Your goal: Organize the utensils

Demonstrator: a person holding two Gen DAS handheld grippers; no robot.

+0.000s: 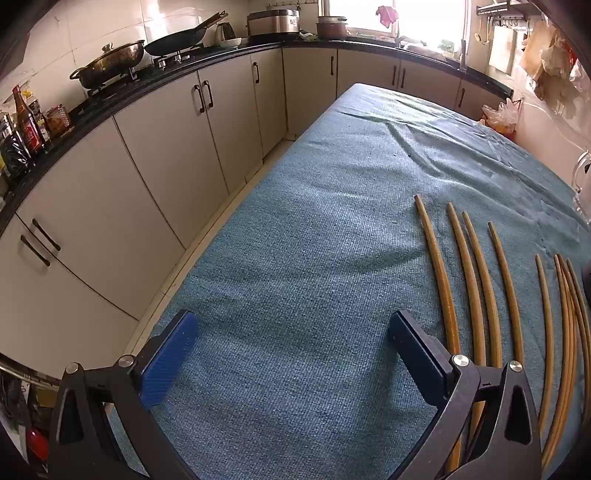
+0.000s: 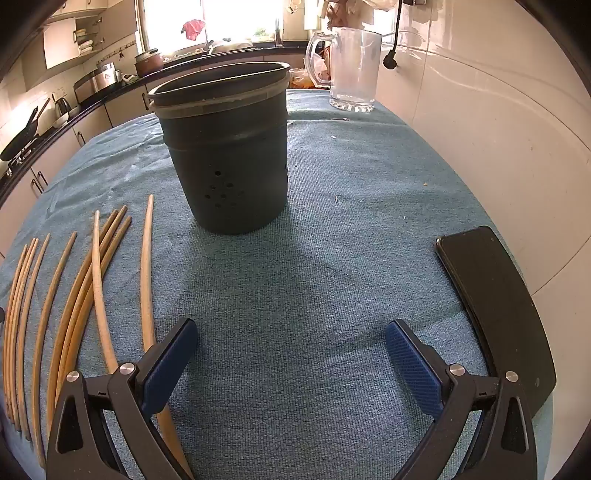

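Chopsticks [image 2: 96,280] lie loose in a row on the blue-covered surface [image 2: 332,221], left of the dark holder [image 2: 229,158], whose inside is hidden from view. A clear pitcher [image 2: 354,70] stands behind it. Left gripper [image 1: 291,354] and right gripper [image 2: 291,358] both gape wide, holding nothing.

A blue cloth [image 2: 332,229] covers the table. A black phone [image 2: 491,295] lies flat near its right edge, close to the tiled wall. A clear plastic jug [image 2: 354,66] stands at the far end. Across the counter sit a wok [image 1: 110,62], a frying pan [image 1: 177,38] and a rice cooker [image 1: 273,22].
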